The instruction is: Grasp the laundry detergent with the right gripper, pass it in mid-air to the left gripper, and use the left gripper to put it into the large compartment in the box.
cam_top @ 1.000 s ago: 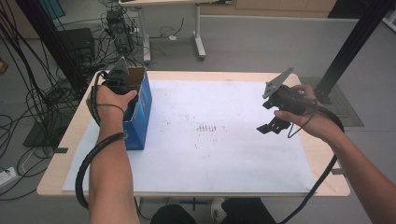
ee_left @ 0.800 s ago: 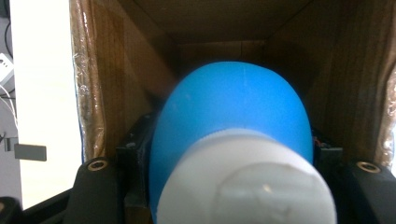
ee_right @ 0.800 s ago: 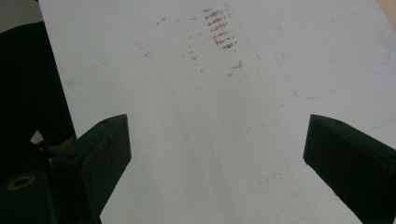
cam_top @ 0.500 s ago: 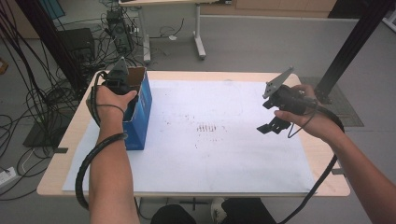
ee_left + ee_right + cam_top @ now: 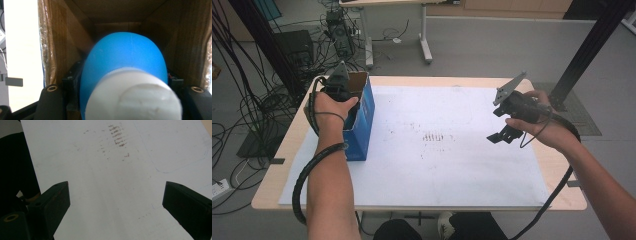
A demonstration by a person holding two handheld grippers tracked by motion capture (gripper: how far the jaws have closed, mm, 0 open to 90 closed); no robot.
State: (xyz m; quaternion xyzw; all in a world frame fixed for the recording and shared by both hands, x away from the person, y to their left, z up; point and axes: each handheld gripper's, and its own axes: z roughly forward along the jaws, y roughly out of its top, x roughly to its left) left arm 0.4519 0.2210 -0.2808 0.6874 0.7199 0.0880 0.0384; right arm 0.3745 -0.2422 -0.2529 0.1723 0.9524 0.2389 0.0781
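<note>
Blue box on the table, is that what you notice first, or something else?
Yes, the blue box jumps out, standing open at the left edge of the white sheet. The left claw reaches down into it, shut on a blue bottle with a white cap. The right claw hangs open above the sheet on the right, near some brown smudges.

- The table [image 5: 267, 185] has a pale wooden top with rounded corners, its bare edges showing along the left, right and front.
- A large white paper sheet [image 5: 452, 170] lies flat on it, covering most of the top.
- Brownish smudges [image 5: 434, 137], perhaps old stains, mark the sheet's middle.
- A blue cardboard box [image 5: 362, 125] stands upright on the sheet's left part, its top open.
</note>
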